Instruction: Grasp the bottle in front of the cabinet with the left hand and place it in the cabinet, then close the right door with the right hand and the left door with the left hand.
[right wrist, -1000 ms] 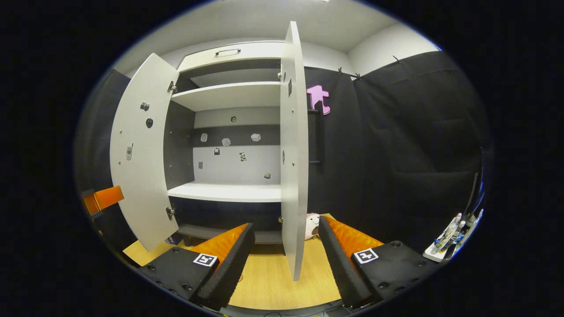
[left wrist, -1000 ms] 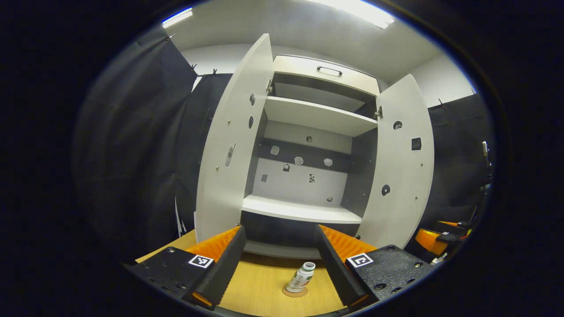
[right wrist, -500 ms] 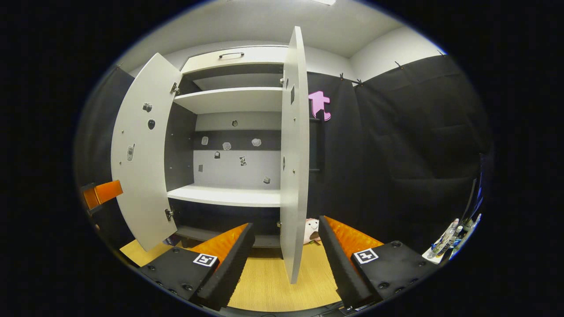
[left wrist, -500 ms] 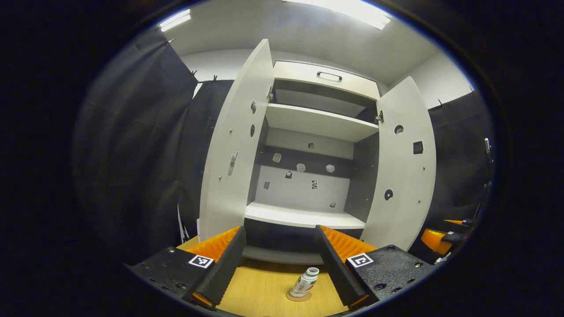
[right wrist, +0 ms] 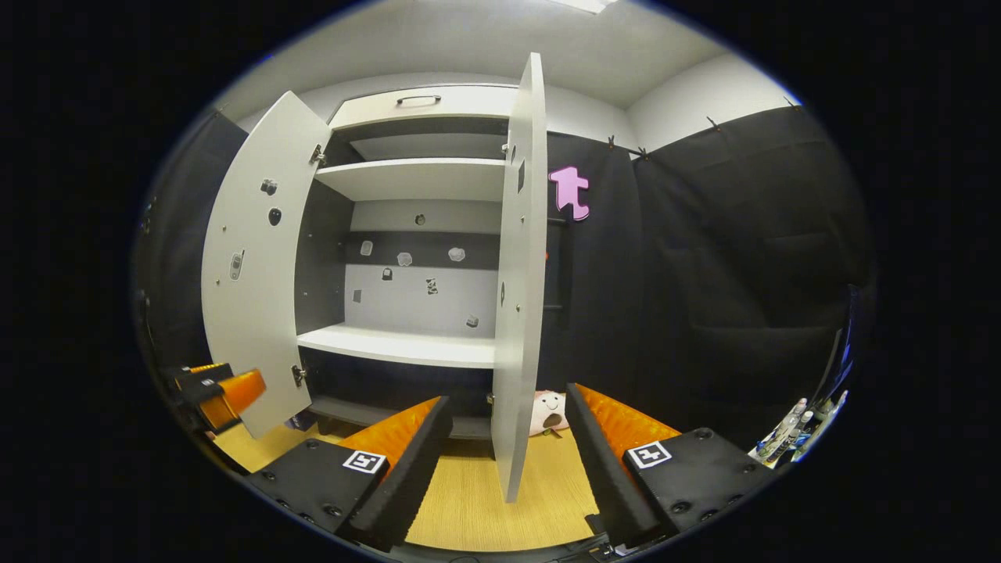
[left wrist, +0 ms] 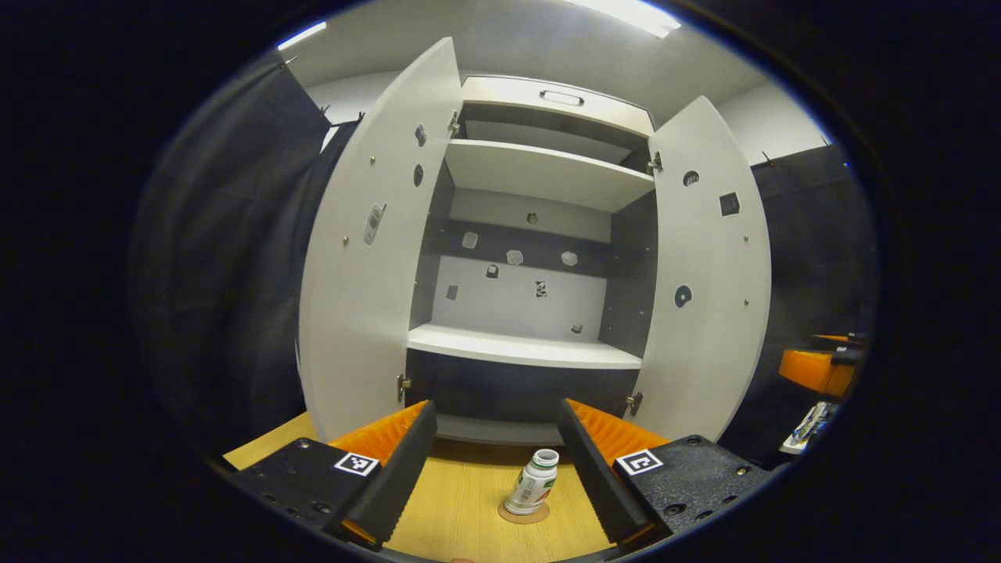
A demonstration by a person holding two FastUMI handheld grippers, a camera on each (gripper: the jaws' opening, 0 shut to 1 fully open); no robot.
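White bottle (left wrist: 533, 491) stands on our wooden tabletop (left wrist: 461, 508) before the open cabinet (left wrist: 532, 234). We hold the left tool (left wrist: 495, 461) wide around it, untouched. Our right tool (right wrist: 508, 461) gapes wide too.

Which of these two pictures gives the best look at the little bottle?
The left gripper view: the bottle stands upright on a round coaster between the open left claw fingers. The right gripper view looks at the right door's edge, not the bottle.
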